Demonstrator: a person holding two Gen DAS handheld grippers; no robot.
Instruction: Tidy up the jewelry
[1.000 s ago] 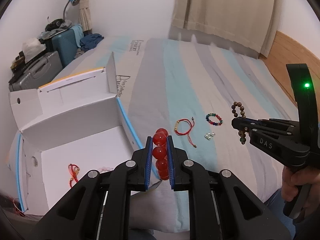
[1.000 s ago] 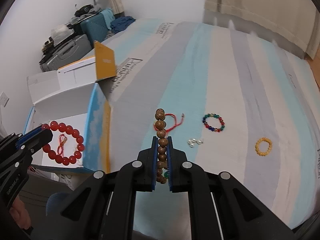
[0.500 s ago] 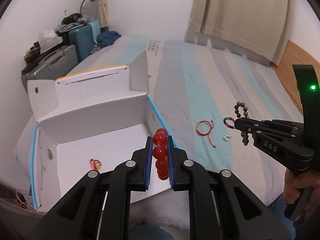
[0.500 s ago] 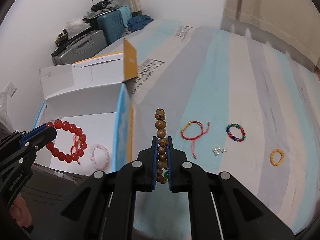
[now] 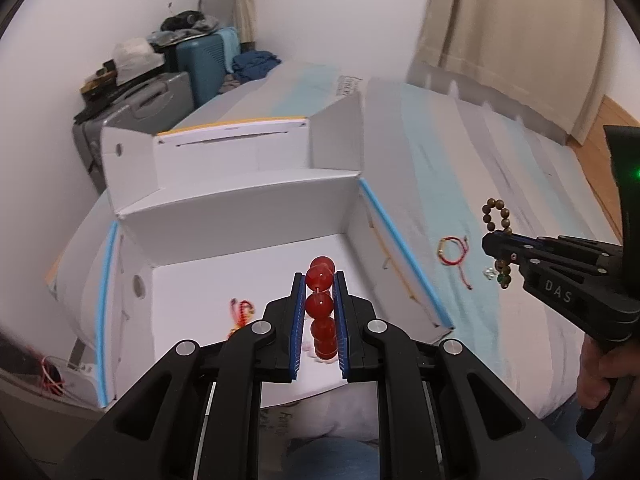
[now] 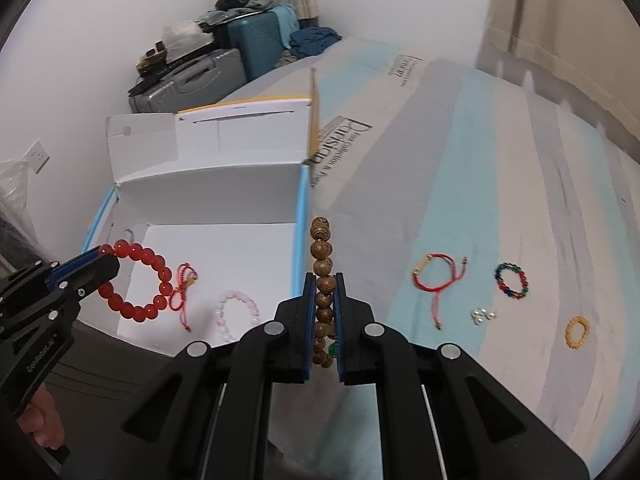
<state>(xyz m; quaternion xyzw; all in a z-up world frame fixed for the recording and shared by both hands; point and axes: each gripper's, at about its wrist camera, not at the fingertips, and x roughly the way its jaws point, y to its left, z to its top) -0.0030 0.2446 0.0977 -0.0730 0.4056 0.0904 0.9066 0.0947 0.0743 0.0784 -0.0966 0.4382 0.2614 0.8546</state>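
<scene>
Covering the bed (image 6: 480, 160) is a striped grey-and-blue sheet — suitcases (image 6: 192, 76) stacked at eleven o'clock. Left hand-held gripper (image 5: 318, 280) pinches a red bead bracelet (image 5: 320, 304) above the white box (image 5: 240, 216); right hand-held gripper (image 6: 324, 280) pinches a wooden bead bracelet (image 6: 323, 268).

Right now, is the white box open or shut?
Open. The white cardboard box has its lid flap folded back, and a pink bead bracelet and a red cord bracelet lie on its floor.

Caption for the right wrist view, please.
Right gripper jaws shut on wooden bead bracelet beside white box; left gripper holds red bead bracelet.
</scene>
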